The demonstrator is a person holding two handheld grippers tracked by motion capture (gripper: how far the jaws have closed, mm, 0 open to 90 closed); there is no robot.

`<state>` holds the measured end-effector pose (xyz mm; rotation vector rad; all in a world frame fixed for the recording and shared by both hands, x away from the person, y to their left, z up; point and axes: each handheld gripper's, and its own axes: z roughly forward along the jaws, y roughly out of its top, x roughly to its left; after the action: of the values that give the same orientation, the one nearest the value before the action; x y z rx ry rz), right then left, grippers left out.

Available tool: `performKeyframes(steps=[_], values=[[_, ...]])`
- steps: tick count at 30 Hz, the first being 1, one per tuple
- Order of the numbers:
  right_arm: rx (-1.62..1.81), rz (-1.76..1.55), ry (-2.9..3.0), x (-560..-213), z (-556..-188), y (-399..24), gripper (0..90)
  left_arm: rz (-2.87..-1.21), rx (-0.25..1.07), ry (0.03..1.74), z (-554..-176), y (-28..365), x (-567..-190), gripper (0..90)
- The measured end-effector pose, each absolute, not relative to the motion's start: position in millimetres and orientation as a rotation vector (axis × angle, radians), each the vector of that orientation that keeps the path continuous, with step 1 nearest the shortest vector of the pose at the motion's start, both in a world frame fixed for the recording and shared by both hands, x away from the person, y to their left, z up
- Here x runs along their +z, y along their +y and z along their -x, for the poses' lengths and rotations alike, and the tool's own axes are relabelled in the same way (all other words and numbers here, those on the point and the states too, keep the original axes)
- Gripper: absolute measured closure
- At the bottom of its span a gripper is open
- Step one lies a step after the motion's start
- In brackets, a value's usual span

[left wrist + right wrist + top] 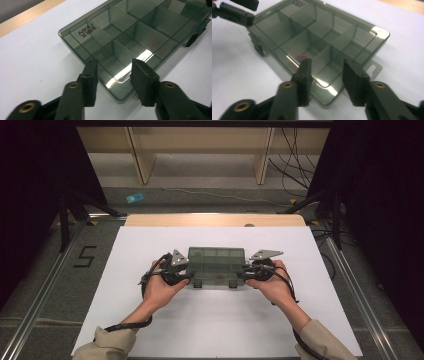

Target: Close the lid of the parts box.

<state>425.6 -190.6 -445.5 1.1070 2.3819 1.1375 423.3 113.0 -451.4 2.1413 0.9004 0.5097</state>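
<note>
A smoky, see-through compartment box lies flat with its lid shut on the white sheet covering the table, roughly at the middle and just ahead of the person's hands. Its two dark latches face the person's side.

The left gripper sits at the box's left short end, the right gripper at its right short end, so the box lies squarely between the two.

In the left gripper view, the black jaws stand partly apart over the near corner of the box; the pads are not pressing on it. The printed brand lettering sits at a corner of the lid.

In the right gripper view, the jaws likewise stand partly apart above the box's end, hovering by the corner with nothing pinched. A small hanging tab sticks out from that end, and something round and red shows through the lid in one compartment. The other gripper shows at the far end of the box.
</note>
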Motion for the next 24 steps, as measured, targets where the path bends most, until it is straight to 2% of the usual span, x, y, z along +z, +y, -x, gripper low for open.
performKeyframes(steps=[3, 5, 7, 10, 15, 21, 24], values=[[1.170, -1.067, 2.357, -445, -425, -193, 52.9, -2.104, 0.502, 0.881, -421, 115, -449, 48.1], [1.194, -1.060, 2.333, -445, -424, -194, 48.2, -2.099, 0.513, 0.857, -419, 115, -447, 39.0], [1.224, -1.044, 2.313, -445, -424, -195, 41.9, -2.086, 0.515, 0.865, -417, 115, -446, 26.3], [1.273, -1.028, 2.280, -445, -423, -197, 31.6, -2.080, 0.519, 0.848, -415, 117, -443, 16.1], [1.334, -0.994, 2.263, -445, -419, -201, 21.0, -2.009, 0.532, 0.862, -410, 123, -439, 7.2], [1.359, -0.958, 2.229, -444, -414, -207, 16.5, -1.916, 0.520, 0.885, -404, 134, -436, 0.0], [1.363, -0.957, 2.213, -444, -412, -209, 15.9, -1.886, 0.499, 0.892, -399, 139, -437, 0.0]])
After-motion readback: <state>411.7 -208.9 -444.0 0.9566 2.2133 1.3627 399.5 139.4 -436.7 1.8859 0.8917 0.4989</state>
